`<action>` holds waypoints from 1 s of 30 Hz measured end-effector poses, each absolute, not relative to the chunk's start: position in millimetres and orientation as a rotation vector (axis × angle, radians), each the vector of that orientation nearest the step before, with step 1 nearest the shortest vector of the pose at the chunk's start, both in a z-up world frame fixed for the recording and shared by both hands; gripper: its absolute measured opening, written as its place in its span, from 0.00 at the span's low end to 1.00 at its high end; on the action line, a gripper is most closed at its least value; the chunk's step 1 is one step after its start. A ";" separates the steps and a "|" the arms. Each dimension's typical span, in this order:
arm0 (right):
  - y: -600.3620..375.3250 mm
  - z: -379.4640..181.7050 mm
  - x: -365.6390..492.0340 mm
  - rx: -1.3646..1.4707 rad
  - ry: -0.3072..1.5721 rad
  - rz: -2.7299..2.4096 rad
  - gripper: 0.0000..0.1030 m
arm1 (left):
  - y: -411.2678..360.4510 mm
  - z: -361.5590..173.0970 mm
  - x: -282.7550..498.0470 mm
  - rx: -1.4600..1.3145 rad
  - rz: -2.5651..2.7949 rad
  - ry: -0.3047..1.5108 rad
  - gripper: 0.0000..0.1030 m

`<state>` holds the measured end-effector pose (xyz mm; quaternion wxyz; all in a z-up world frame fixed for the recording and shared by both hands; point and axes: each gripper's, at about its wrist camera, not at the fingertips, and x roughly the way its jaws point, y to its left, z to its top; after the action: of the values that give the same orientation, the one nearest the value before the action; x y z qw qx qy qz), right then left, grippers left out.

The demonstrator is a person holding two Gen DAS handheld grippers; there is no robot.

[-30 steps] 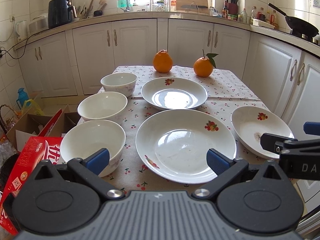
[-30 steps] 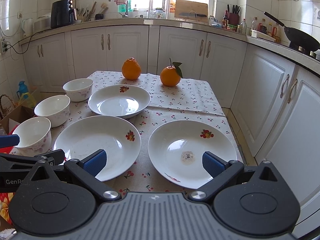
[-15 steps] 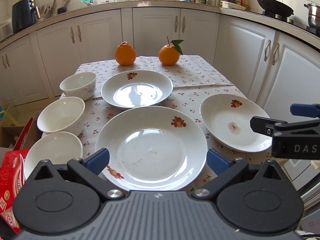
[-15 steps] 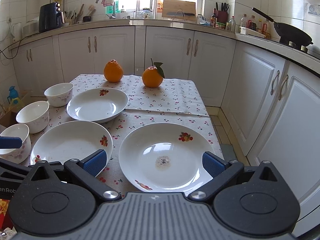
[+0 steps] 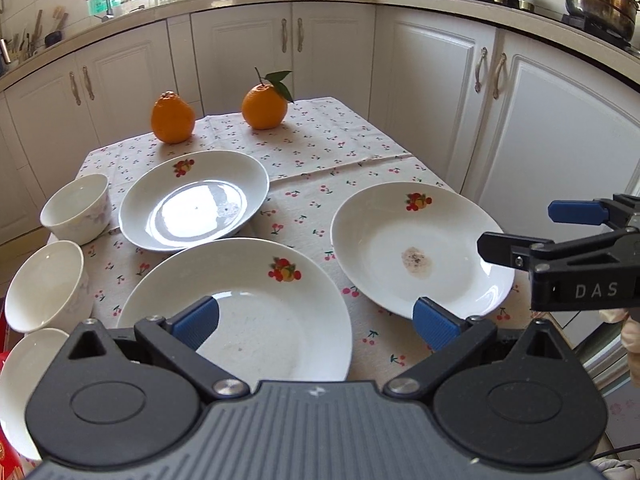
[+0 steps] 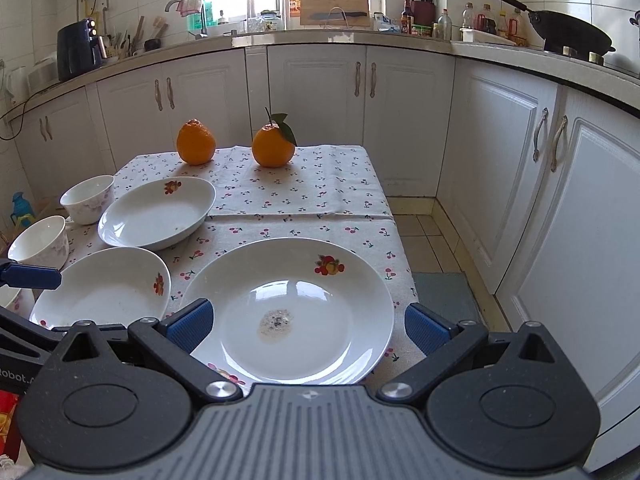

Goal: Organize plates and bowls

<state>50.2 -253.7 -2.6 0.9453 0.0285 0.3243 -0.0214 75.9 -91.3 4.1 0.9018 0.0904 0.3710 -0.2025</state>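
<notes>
Three white plates with fruit prints lie on the cherry-print tablecloth. The near plate [image 5: 248, 312] lies under my open, empty left gripper [image 5: 316, 322]. The right plate [image 5: 416, 248] carries a brown stain and lies under my open, empty right gripper [image 6: 308, 326], where it shows as the large plate [image 6: 292, 308]. The far plate [image 5: 192, 204] sits behind them. Three white bowls stand in a row along the left edge: far [image 5: 76, 208], middle [image 5: 44, 284], near [image 5: 24, 384]. The right gripper also shows at the right of the left wrist view [image 5: 532, 228].
Two oranges [image 5: 172, 118] [image 5: 264, 106] stand at the table's far end. White kitchen cabinets [image 6: 400, 120] ring the table behind and to the right. A red box [image 6: 8, 412] sits low at the left. Tiled floor [image 6: 432, 236] shows right of the table.
Both grippers have moved right and closer over the table. The left gripper's view has swung from the bowls toward the near and right plates. The right gripper now hangs over the stained plate.
</notes>
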 end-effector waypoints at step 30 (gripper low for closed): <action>-323.8 -37.3 111.5 0.294 0.945 0.105 0.74 | -153.0 -19.4 191.8 0.205 -0.592 1.086 0.60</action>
<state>111.5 -323.8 -37.3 0.8788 0.1408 0.4532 0.0502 191.8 -153.0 -19.4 0.8100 0.0957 0.5080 -0.2769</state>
